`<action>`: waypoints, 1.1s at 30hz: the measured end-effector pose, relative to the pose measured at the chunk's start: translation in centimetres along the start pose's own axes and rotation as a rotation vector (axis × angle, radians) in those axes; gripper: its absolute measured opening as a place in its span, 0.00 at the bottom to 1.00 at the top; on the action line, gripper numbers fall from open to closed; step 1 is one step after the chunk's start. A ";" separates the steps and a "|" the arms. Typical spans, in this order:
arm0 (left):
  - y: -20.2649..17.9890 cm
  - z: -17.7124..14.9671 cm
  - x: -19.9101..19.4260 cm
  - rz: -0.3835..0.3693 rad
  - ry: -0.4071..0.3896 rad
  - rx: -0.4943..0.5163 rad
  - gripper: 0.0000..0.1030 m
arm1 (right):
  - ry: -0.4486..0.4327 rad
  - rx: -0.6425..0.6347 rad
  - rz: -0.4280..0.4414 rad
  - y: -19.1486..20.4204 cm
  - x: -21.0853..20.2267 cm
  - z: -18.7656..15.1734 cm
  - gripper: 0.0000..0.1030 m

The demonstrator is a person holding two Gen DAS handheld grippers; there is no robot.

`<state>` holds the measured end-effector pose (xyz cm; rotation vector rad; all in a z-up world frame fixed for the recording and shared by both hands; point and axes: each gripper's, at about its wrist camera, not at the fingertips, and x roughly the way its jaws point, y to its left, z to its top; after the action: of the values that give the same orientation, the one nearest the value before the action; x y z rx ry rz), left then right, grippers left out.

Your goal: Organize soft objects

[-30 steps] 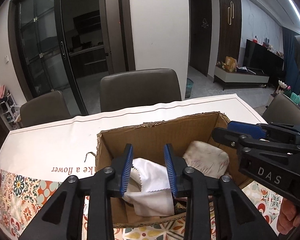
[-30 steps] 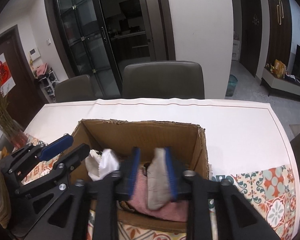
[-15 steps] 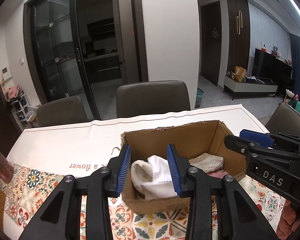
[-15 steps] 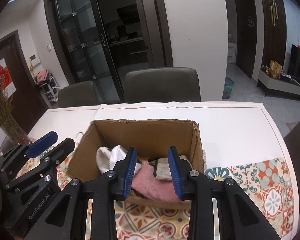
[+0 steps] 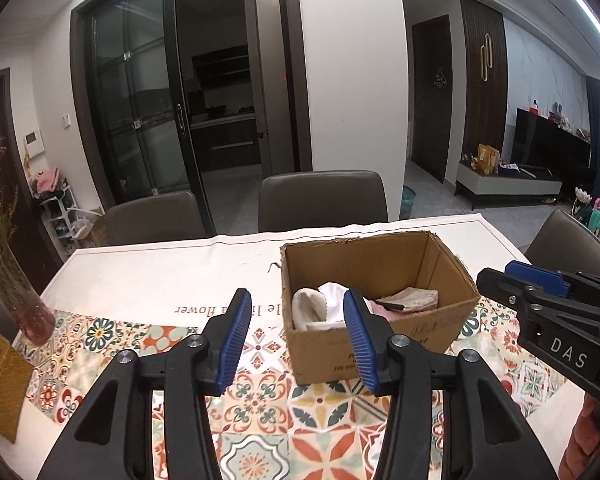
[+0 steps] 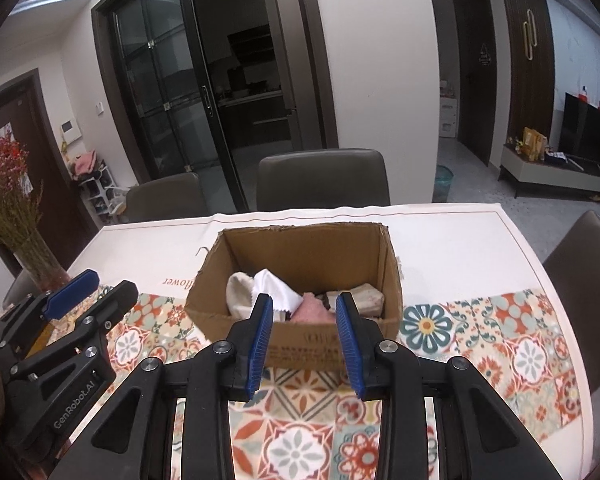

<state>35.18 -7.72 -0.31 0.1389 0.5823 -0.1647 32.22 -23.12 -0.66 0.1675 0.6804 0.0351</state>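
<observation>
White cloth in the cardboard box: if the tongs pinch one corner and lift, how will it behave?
The white cloth lies crumpled in peaks, so it is probably floppy and would drape. It looks thin with a slight sheen, so likely light and perhaps slippery. It rests against the cream fabric and pink cloth, so it may drag them.

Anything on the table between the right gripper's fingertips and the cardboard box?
Nothing: in the right wrist view only bare patterned tablecloth separates the right gripper from the cardboard box.

Home dining room: table (image 6: 440,248), chairs (image 6: 324,180), TV (image 5: 552,148).
</observation>
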 end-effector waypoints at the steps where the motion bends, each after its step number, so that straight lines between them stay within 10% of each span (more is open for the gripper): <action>1: 0.1 -0.1 -0.5 0.000 -0.006 0.002 0.47 | -0.005 0.005 -0.004 0.2 -0.6 -0.3 0.33; 33: -2.1 -6.8 -16.5 0.053 -0.075 -0.050 0.76 | -0.047 0.004 -0.017 -0.5 -15.6 -8.6 0.55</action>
<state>17.63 -6.69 3.09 0.0993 0.5074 -0.1030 14.73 -23.73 2.40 0.1662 0.6351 0.0130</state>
